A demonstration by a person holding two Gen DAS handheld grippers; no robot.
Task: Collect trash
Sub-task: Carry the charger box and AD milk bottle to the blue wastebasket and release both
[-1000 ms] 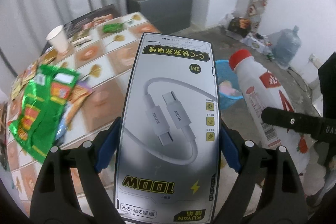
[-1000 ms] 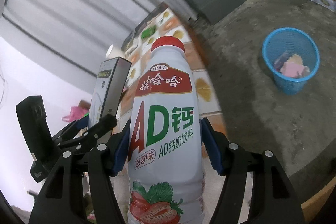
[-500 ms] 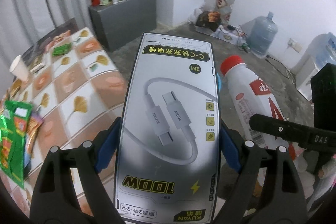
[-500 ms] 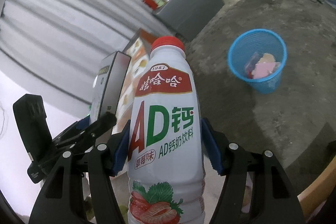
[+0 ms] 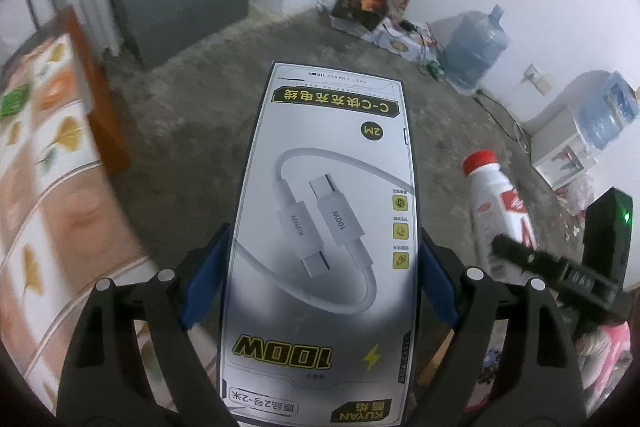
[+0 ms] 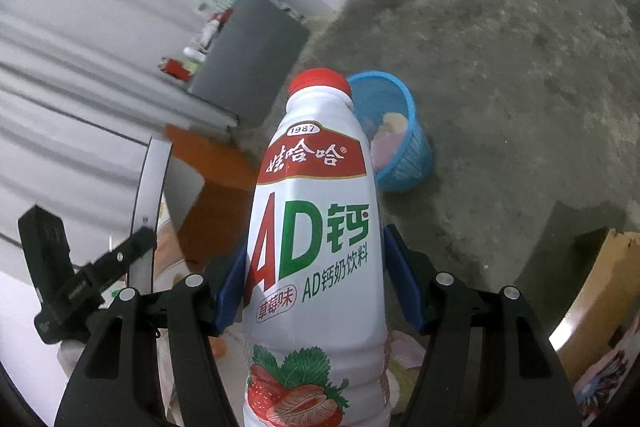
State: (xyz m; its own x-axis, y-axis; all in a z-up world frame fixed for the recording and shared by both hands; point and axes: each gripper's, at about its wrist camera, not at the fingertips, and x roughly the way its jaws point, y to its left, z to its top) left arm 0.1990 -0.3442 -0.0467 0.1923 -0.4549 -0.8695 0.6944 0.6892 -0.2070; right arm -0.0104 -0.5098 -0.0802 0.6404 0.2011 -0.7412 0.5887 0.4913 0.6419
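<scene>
- Trash here means two pieces, both already in hand: a cable box point(image 5: 320, 239) and a milk drink bottle point(image 6: 316, 239).
- Left gripper point(image 5: 320, 267) is clamped on the cable box, its blue pads pressing the long side edges; the box stands up along the fingers, printed face to the camera.
- Right gripper point(image 6: 312, 279) is clamped on the bottle at the label, red cap pointing forward and away.
- Blue mesh bin point(image 6: 394, 131) stands on the concrete floor point(image 6: 520, 87), partly hidden behind the bottle's neck in the right wrist view; it already holds some pale scraps.
- In the left wrist view the bin does not show; it may be behind the box, though that cannot be confirmed.
- Both grippers hang beside the corner of the patterned desk point(image 5: 44, 155), with the bin well apart from them across open floor.
- Judged step: carrying both pieces to the bin.
- To do it well, bring each gripper over the bin's opening before letting go, not merely near the rim.
- Tip the bottle cap-down so it slides in rather than bouncing off the mesh edge.
- Drop one piece at a time; the grippers sit close together and could knock each other.
- The flat box may catch across the rim, so point a short end downward.
</scene>
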